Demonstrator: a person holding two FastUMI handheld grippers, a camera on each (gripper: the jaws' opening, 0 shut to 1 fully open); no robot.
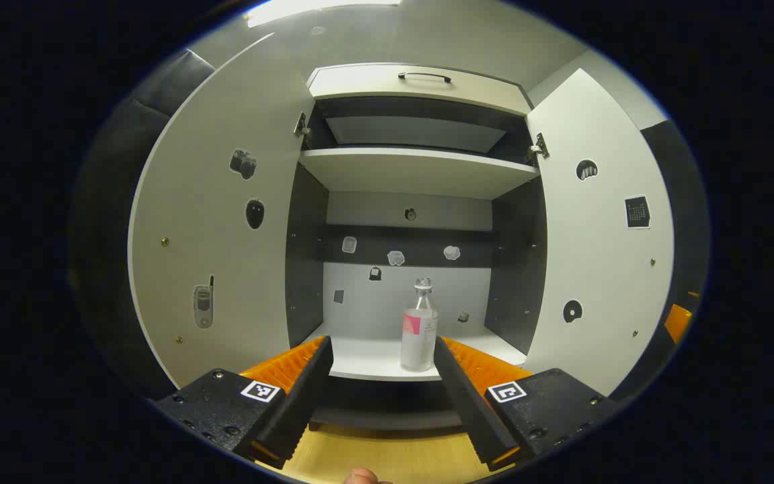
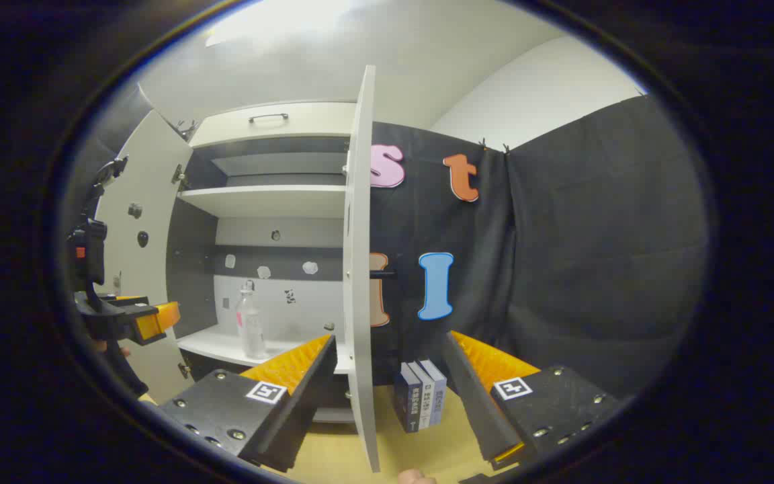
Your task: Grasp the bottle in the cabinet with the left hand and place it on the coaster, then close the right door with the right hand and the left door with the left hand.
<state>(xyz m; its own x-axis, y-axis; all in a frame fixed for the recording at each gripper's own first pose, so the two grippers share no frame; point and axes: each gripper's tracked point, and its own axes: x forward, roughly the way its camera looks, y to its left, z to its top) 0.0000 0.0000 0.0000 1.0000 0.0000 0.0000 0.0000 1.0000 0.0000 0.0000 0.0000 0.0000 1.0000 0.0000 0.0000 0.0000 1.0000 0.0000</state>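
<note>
Lining up my left gripper (image 1: 380,356) with the open cabinet (image 1: 414,171), I see the bottle (image 1: 419,329) standing upright on the lower shelf (image 1: 367,359), near its front edge. It sits straight ahead of the fingers, slightly toward the right one, and farther off than the tips, so nothing touches it yet. Its long axis runs vertical, cap up, which suits a level approach with the fingers passing on either side of the body. The left gripper's fingers are spread wide, with nothing between them but open air.

In the right gripper view, my right gripper (image 2: 387,356) also has its fingers spread and carries nothing. It faces the edge of the right door (image 2: 359,269), which stands swung out, with a few books (image 2: 420,402) on the table (image 2: 387,444) just beyond. From there the bottle (image 2: 249,326) lies off to the left, and the left gripper (image 2: 148,319) is plainly the nearer of the two, hanging just outside the cabinet mouth by the left door (image 1: 219,235).

I judge the next move as a straight push forward, with a small shift right to centre the bottle. I cannot find the coaster.
</note>
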